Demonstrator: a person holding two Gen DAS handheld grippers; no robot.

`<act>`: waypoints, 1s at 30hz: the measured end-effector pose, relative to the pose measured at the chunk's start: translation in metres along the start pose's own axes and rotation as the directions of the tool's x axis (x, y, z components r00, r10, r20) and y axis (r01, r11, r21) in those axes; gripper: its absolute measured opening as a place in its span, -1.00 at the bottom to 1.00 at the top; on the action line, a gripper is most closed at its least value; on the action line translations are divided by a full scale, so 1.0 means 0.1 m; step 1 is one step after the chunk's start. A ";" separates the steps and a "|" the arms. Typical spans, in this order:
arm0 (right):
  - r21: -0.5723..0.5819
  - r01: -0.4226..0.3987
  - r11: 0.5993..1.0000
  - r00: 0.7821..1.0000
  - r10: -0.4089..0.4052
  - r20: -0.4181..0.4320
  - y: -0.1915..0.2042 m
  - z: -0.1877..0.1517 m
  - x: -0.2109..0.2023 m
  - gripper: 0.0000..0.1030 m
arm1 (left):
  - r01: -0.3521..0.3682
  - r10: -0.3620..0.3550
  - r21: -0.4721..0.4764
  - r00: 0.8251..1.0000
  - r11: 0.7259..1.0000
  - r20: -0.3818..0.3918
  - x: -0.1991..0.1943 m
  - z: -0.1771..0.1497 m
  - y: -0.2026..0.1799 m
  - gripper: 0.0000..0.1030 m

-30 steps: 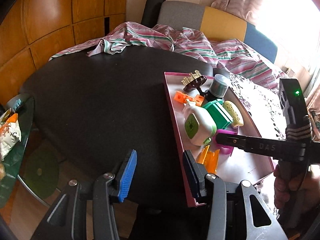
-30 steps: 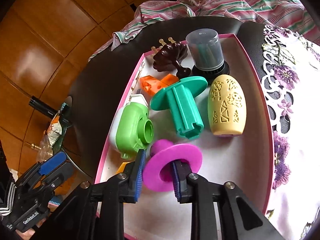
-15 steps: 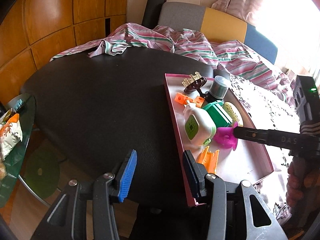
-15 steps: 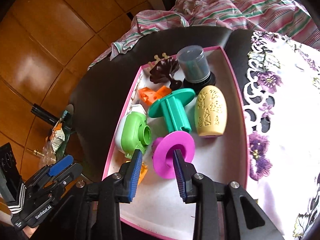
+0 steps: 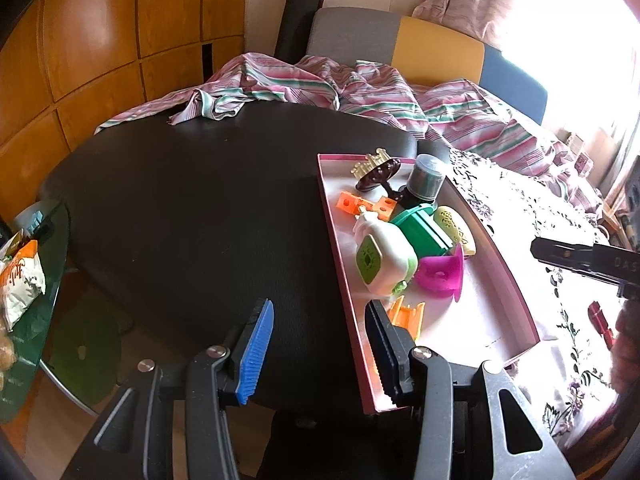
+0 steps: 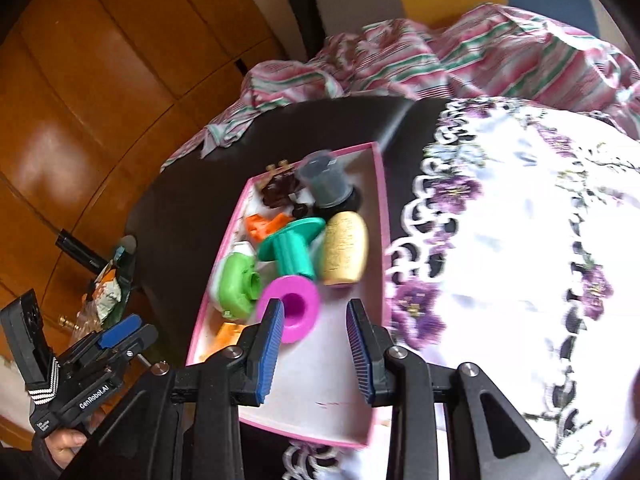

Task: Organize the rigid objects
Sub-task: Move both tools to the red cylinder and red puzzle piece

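The shallow pink rectangular cardboard tray [image 6: 383,216] lies on a round black table [image 5: 192,216], its right wall beside a white cloth with purple flowers [image 6: 520,240]. The tray's near half is bare; its far half is crowded. To the left the table is open up to a rumpled striped pink fabric [image 5: 320,88].

The magenta plastic spool with a wide round flange [image 6: 292,306] lies on its side in the tray's middle, against a green-and-white rounded plastic case [image 6: 236,284] and just before a teal plastic spool [image 6: 292,246] and a cream egg-shaped perforated shell [image 6: 344,254]. Orange plastic pieces [image 5: 408,314] lie nearer.

The right gripper [image 6: 314,342] hangs over the tray's bare part, fingers spread, nothing between them; its jaws have just been opening. The left gripper [image 5: 320,352] straddles the tray's left wall, fingers apart, empty.
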State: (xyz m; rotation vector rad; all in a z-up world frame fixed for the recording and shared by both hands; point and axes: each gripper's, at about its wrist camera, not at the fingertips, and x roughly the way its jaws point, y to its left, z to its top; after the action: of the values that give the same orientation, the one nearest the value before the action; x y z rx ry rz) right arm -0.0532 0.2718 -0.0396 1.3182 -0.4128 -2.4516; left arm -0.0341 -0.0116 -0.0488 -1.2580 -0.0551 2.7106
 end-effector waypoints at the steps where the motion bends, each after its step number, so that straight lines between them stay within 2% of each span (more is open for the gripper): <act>1: 0.010 0.009 1.000 1.000 -0.010 0.004 -0.06 -0.01 -0.04 -0.37 | 0.000 0.000 0.003 1.000 1.000 0.002 -0.01 0.00 -0.01 -0.05; 9: 0.122 0.114 0.986 0.992 -0.119 0.035 -0.68 -0.11 -0.51 -0.37 | 0.016 -0.018 0.060 0.999 0.998 0.033 -0.08 0.09 -0.20 -0.03; 16: 0.261 0.232 0.937 0.966 -0.254 0.052 -1.35 -0.23 -1.02 -0.37 | 0.072 -0.080 0.140 0.995 0.987 0.053 -0.11 0.19 -0.56 -0.02; 19: 0.345 0.291 0.893 0.944 -0.326 0.048 -1.69 -0.35 -1.27 -0.37 | 0.110 -0.123 0.189 0.991 0.976 0.057 -0.12 0.25 -0.79 -0.01; 20: 0.376 0.304 0.875 0.937 -0.347 0.049 -1.80 -0.41 -1.36 -0.37 | 0.125 -0.140 0.209 0.988 0.970 0.059 -0.12 0.27 -0.89 0.05; 25: 0.551 0.347 0.759 0.890 -0.452 0.062 -2.33 -0.70 -1.73 -0.37 | 0.228 -0.245 0.293 0.969 0.929 0.025 -0.09 0.34 -1.37 0.17; 26: 0.587 0.336 0.736 0.886 -0.459 0.067 -2.42 -0.76 -1.78 -0.37 | 0.254 -0.270 0.309 0.963 0.916 0.010 -0.07 0.34 -1.49 0.19; 28: 0.664 0.252 0.704 0.901 -0.421 0.104 -2.59 -0.87 -1.89 -0.36 | 0.298 -0.310 0.350 0.950 0.888 -0.022 -0.02 0.33 -1.77 0.20; 30: 0.698 0.218 0.682 0.889 -0.434 0.146 -2.64 -0.91 -1.97 -0.37 | 0.342 -0.346 0.392 0.936 0.854 -0.063 0.05 0.29 -2.07 0.20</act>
State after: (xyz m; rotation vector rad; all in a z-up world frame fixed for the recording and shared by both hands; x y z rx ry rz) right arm 0.0870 0.5830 -0.0466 1.3393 -1.3608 -2.9709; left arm -0.0339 0.1949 -0.0137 -1.0013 0.2366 2.2673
